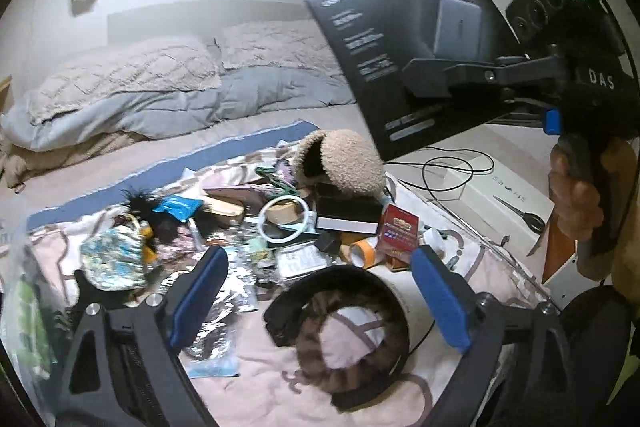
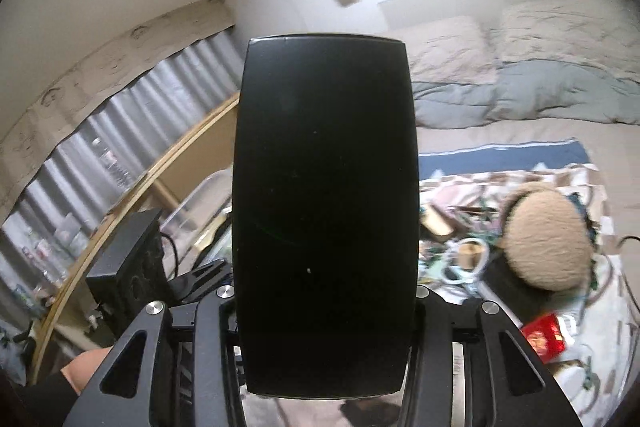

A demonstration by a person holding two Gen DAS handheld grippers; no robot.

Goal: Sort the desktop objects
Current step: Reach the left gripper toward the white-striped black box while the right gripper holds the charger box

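The left tongs (image 1: 320, 307) hang wide open above the bed, their blue pads (image 1: 200, 291) apart with nothing pressed between them; a black headband (image 1: 344, 331) with a brown furry lining lies on the pink sheet (image 1: 260, 379) in the gap, touching neither pad. Using the headband as the mark: just beyond it sits a clutter of small things, among them an orange tape roll (image 1: 362, 253), a red box (image 1: 400, 231), a white ring (image 1: 284, 219) and a black-and-white box (image 1: 347, 217) with a fuzzy tan hat (image 1: 344, 163) on top. To its left is a floral pouch (image 1: 114, 259). Up and to its right, the right tongs (image 1: 430, 77), held in a hand (image 1: 576, 195), are clamped on a large black box (image 1: 400, 67) lifted clear of the bed. In the right wrist view that box (image 2: 326, 211) fills the middle, its lower end gripped between the jaws. Far beyond the headband lie pillows (image 1: 128, 75) and a grey duvet (image 1: 168, 111).
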